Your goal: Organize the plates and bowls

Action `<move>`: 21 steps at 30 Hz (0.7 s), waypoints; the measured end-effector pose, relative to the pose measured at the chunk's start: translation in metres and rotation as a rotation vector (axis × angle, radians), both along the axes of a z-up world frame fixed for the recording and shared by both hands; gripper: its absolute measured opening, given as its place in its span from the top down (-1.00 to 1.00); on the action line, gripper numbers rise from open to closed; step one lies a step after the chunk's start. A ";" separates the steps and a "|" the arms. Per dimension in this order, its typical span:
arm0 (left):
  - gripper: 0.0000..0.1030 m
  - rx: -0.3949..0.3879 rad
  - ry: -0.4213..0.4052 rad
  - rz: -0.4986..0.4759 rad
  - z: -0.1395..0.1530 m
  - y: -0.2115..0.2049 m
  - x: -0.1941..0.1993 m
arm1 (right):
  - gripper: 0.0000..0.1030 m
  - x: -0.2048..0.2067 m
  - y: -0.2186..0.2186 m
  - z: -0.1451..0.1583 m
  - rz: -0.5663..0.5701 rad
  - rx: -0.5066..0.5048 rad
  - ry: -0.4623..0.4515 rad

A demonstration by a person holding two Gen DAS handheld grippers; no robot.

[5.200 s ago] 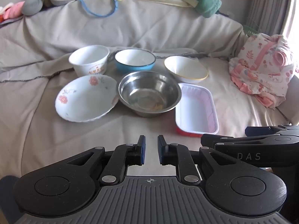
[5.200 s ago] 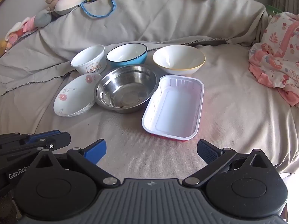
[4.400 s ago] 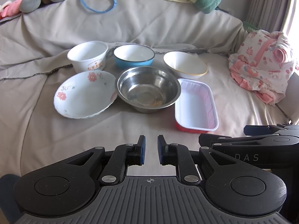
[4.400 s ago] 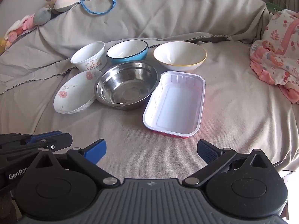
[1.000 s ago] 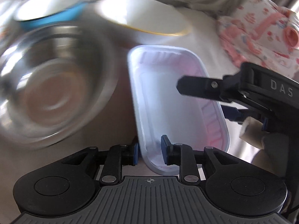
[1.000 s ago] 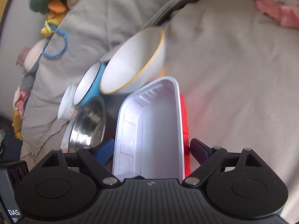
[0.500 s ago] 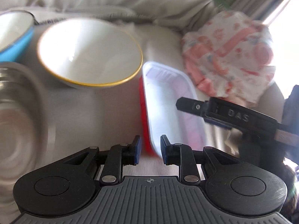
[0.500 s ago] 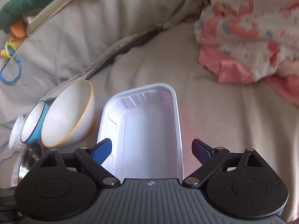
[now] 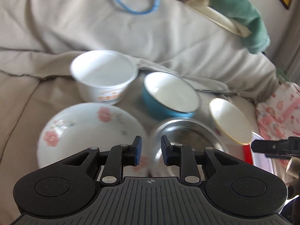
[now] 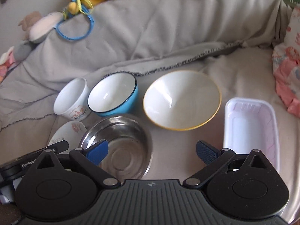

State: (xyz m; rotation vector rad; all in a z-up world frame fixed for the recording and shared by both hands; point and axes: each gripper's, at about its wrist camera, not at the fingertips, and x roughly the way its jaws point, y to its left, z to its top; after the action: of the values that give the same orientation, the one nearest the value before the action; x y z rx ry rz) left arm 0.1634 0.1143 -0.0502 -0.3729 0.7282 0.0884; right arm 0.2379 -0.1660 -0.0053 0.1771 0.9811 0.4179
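We count six dishes on the grey sofa cover (image 10: 187, 37), near its back fold: one white printed cup-bowl (image 10: 72, 99), one blue bowl (image 10: 114, 95), one gold-rimmed white bowl (image 10: 181, 103), one round steel bowl (image 10: 121, 144), one floral plate (image 9: 90, 129), one white rectangular tray (image 10: 250, 125). Left gripper (image 9: 150, 151) shows a narrow gap and holds nothing; right gripper (image 10: 151, 151) is spread wide, empty.

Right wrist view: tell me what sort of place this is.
Probably a bedroom or living room: dishes sit on a grey bedcover, with stuffed toys behind and floral pink bedding alongside.
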 end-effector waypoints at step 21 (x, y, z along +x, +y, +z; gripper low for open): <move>0.58 -0.043 0.055 -0.090 -0.045 0.005 0.023 | -1.00 0.006 0.042 -0.097 0.019 -0.038 0.150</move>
State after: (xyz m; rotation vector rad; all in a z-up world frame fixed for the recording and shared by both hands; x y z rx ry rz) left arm 0.1865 0.1189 -0.0956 -0.3793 0.8014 -0.0018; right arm 0.2437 -0.1236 -0.1023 0.1667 1.1379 0.4071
